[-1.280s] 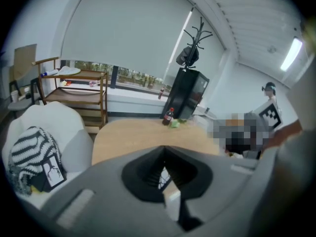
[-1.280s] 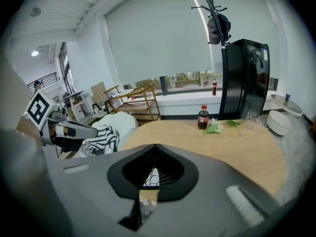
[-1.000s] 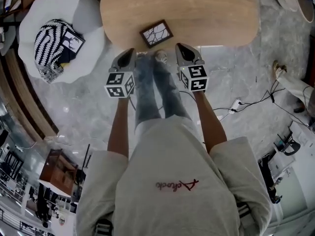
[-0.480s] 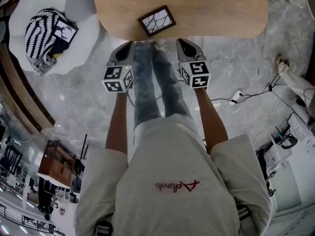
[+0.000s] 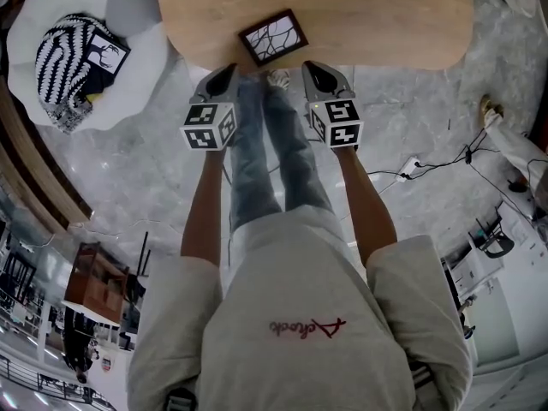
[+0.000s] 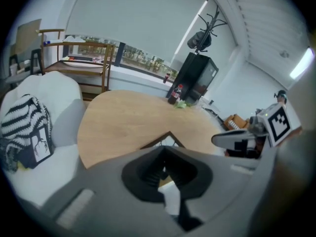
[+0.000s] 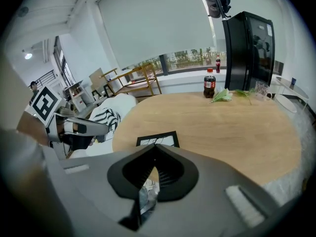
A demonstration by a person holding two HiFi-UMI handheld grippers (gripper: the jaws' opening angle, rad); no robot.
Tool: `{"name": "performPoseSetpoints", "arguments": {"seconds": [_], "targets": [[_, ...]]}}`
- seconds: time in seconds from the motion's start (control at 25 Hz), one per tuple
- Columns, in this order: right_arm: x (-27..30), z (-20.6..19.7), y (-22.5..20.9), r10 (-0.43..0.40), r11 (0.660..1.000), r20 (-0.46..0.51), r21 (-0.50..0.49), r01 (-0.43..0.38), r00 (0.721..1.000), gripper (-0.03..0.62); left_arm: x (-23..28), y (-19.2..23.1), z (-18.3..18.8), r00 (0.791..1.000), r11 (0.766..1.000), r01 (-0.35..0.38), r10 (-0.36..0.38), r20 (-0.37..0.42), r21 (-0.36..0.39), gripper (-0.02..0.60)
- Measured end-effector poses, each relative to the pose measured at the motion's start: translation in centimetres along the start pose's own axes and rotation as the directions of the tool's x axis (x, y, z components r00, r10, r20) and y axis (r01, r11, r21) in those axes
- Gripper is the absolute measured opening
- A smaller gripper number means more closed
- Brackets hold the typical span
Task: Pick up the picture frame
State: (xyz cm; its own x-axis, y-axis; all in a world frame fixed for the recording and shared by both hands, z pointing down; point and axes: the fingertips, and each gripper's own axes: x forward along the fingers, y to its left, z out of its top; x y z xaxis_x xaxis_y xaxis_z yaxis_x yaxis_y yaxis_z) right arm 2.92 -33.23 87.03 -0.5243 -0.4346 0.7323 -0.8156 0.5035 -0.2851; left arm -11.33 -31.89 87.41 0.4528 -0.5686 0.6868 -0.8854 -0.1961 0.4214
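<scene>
A dark picture frame (image 5: 274,37) with a white branch print lies flat near the front edge of the oval wooden table (image 5: 377,15). In the right gripper view the picture frame (image 7: 158,139) shows just beyond the jaws; in the left gripper view only a corner of the picture frame (image 6: 168,138) peeks over them. My left gripper (image 5: 221,80) and right gripper (image 5: 318,76) hang side by side over the table's near edge, just short of the frame. Both are shut with nothing held.
A white armchair (image 5: 111,75) with a zebra-striped cushion (image 5: 64,67) stands left of the table. At the table's far side are a cola bottle (image 7: 210,83) and green leaves (image 7: 223,96). A black fridge (image 7: 248,46) stands behind. Cables (image 5: 428,174) lie on the marble floor at the right.
Both grippers have sunk and now sit closer to the table's near edge and the frame. Jaws stayed shut.
</scene>
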Motion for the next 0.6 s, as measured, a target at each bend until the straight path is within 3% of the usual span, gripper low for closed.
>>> {"name": "performPoseSetpoints", "arguments": {"seconds": [0.6], "targets": [[7.1, -2.7, -2.9, 0.011, 1.000, -0.110, -0.003, -0.012, 0.994, 0.006, 7.0, 2.8, -1.9, 0.997, 0.999, 0.002, -0.005, -0.072, -0.033, 0.000]]}}
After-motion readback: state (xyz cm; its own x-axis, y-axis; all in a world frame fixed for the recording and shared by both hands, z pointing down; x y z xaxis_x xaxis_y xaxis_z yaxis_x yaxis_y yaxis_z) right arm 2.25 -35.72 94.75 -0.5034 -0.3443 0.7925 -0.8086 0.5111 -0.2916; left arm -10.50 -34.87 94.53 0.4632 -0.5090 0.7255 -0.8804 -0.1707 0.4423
